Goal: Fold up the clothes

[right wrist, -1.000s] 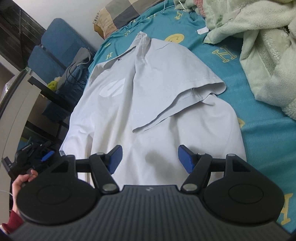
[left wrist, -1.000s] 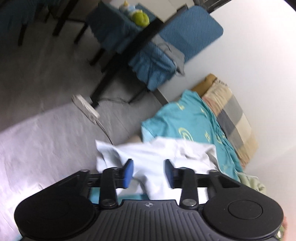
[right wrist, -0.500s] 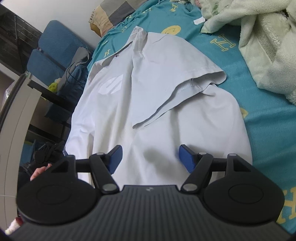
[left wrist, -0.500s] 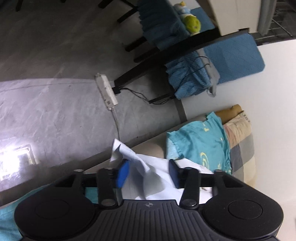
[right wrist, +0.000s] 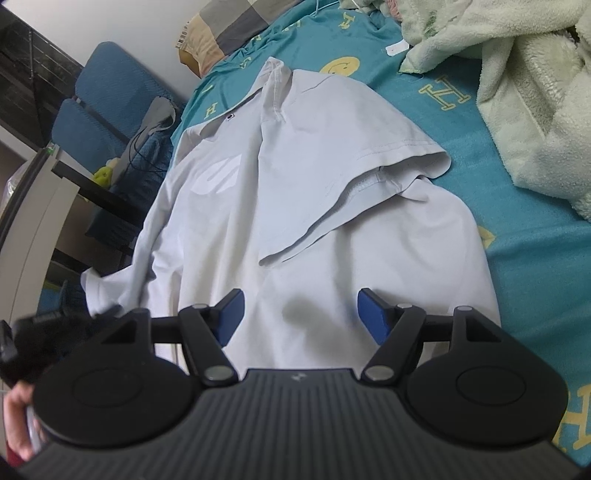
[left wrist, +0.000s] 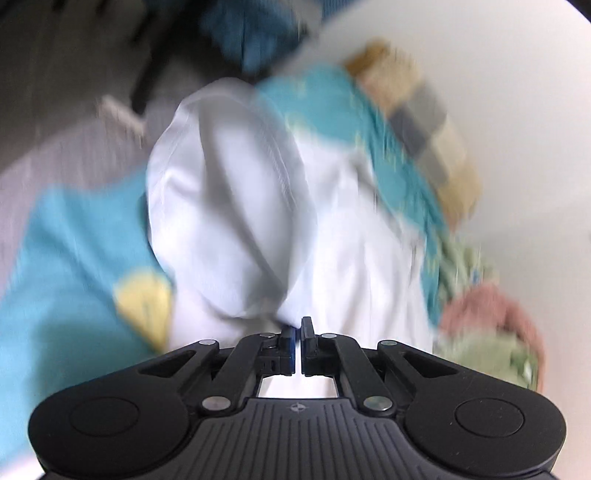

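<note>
both wrist views close above white shirt (right wrist: 295, 206)

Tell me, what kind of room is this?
Most likely a bedroom. A white shirt lies spread on a bed with a teal sheet, a checked pillow sits by the wall, and a fluffy pale green blanket is heaped beside the shirt.

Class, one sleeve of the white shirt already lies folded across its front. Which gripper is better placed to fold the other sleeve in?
Left. The left gripper is shut on the white shirt; the right gripper hovers open.
</note>
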`<act>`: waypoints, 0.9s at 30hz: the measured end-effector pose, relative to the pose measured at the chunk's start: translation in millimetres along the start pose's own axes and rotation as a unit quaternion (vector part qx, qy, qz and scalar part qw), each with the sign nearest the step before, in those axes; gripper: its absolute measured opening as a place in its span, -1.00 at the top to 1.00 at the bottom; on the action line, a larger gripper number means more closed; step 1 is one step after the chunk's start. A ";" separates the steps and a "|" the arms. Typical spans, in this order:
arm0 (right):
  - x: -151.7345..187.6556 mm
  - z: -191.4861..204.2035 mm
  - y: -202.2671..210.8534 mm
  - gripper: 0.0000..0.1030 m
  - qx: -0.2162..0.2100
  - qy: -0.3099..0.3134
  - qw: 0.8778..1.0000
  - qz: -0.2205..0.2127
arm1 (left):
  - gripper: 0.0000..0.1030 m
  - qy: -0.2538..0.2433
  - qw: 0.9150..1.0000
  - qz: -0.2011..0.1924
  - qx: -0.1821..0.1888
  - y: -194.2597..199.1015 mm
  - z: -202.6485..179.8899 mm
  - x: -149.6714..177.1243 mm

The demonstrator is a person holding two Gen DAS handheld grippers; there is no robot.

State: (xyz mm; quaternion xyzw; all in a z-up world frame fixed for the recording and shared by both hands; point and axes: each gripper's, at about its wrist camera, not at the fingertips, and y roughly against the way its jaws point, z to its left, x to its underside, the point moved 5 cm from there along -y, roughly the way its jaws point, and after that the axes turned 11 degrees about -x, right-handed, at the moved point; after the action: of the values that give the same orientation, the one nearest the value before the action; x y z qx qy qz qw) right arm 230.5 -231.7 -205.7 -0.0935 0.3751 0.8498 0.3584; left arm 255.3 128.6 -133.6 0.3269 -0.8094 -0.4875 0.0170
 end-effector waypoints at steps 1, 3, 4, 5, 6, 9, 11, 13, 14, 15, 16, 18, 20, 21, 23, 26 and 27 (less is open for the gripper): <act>0.8 0.0 0.6 -0.37 0.001 0.001 1.000 0.000 | 0.91 -0.005 1.000 0.018 -0.006 -2.7 -2.9 10.5; 2.0 -0.4 0.7 -0.37 0.001 0.000 1.000 0.001 | 0.65 -0.005 1.000 0.011 -0.022 1.2 -1.4 13.0; 2.1 -0.7 0.5 -0.37 0.000 -0.001 1.000 0.002 | 0.33 -0.005 1.000 0.003 -0.029 5.0 0.5 11.6; 2.1 -1.0 0.4 -0.37 0.000 -0.003 1.000 0.003 | 0.11 -0.004 0.999 -0.005 -0.036 8.9 2.5 10.2; 2.2 -0.9 0.4 -0.37 -0.001 -0.003 1.000 0.004 | 0.07 -0.004 0.999 -0.013 -0.042 12.8 4.4 8.9; 2.7 0.5 0.3 -0.37 -0.007 -0.004 1.000 0.006 | -0.19 0.014 0.998 -0.043 -0.045 28.6 13.3 -9.2; 3.7 1.5 0.2 -0.37 -0.008 -0.003 1.000 0.007 | -0.47 0.039 0.996 -0.070 -0.049 37.2 25.7 -34.1; 4.0 1.7 -0.7 -0.37 -0.008 -0.002 1.000 0.009 | -0.54 0.066 0.991 -0.094 -0.062 42.2 49.5 -55.6; 4.0 1.6 -1.2 -0.37 -0.007 -0.002 1.000 0.009 | -0.54 0.077 0.989 -0.101 -0.069 40.2 59.9 -67.2; 4.0 1.6 -1.8 -0.37 -0.007 -0.002 1.000 0.010 | -0.54 0.088 0.987 -0.108 -0.077 37.3 70.0 -79.1; 4.0 1.5 -2.3 -0.37 -0.007 -0.002 1.000 0.011 | -0.54 0.088 0.986 -0.112 -0.081 30.6 78.7 -89.9; 3.8 1.3 -3.6 -0.37 -0.006 -0.001 1.000 0.012 | -0.50 0.080 0.986 -0.118 -0.087 15.7 95.7 -108.1; 3.1 0.7 -4.9 -0.37 -0.003 -0.001 1.000 0.011 | -0.46 0.086 0.986 -0.112 -0.085 -3.7 112.2 -118.4; 2.7 0.8 -5.4 -0.37 -0.002 0.000 1.000 0.010 | -0.43 0.095 0.987 -0.102 -0.076 -15.2 117.2 -119.7; 1.9 1.8 -6.3 -0.37 0.001 0.007 1.000 0.007 | -0.28 0.116 0.989 -0.079 -0.052 -38.6 125.7 -120.8; 2.1 1.8 -8.4 -0.37 0.011 0.020 1.000 0.006 | -0.17 0.109 0.991 -0.067 -0.035 -55.6 120.7 -118.2; 2.5 1.6 -9.2 -0.37 0.014 0.023 1.000 0.006 | -0.11 0.092 0.992 -0.074 -0.039 -56.6 115.4 -116.9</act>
State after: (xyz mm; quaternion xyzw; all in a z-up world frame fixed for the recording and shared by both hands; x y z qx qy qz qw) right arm 235.1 -224.9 -210.9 -0.1059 0.3955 0.8442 0.3459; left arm 336.2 264.6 -205.4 0.4287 -0.7581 -0.4868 0.0678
